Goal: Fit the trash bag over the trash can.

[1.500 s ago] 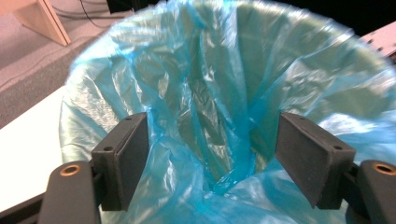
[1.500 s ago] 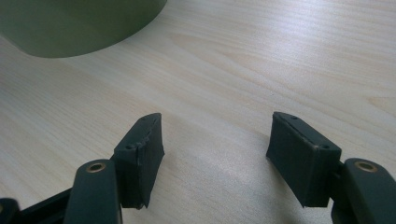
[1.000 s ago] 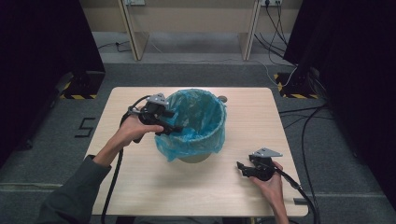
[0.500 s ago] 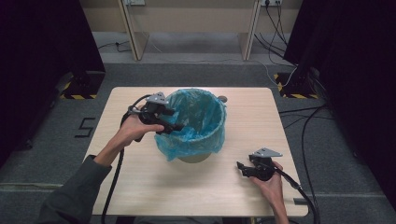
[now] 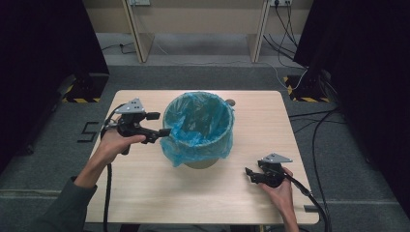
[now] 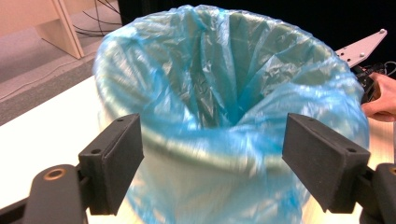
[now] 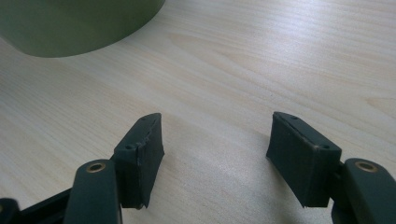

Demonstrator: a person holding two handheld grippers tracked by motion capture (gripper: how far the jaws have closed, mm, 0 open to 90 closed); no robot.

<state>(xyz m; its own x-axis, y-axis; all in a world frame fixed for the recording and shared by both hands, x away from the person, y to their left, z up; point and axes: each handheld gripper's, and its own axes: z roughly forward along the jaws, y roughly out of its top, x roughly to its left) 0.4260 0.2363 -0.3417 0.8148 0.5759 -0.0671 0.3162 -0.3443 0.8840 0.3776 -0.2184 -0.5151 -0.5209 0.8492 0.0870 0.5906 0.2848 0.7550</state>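
Bin (image 5: 200,162) with blue liner (image 5: 193,145), mid-table (image 5: 145,193): left gripper (image 5: 164,132) just beside its rim, jaws wide, just been opening, nothing between them; right gripper (image 5: 247,171) well apart, jaws half-open, empty, over bare wood.

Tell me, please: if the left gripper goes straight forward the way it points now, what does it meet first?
Most likely the blue bag folded over the bin's rim. The left gripper, its jaws just opened with nothing between them, points at it from close by; the exact gap is unclear.

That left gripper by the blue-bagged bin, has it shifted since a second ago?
Yes. The left gripper has pulled back leftward off the bin's rim, its jaws just opening, nothing between them.
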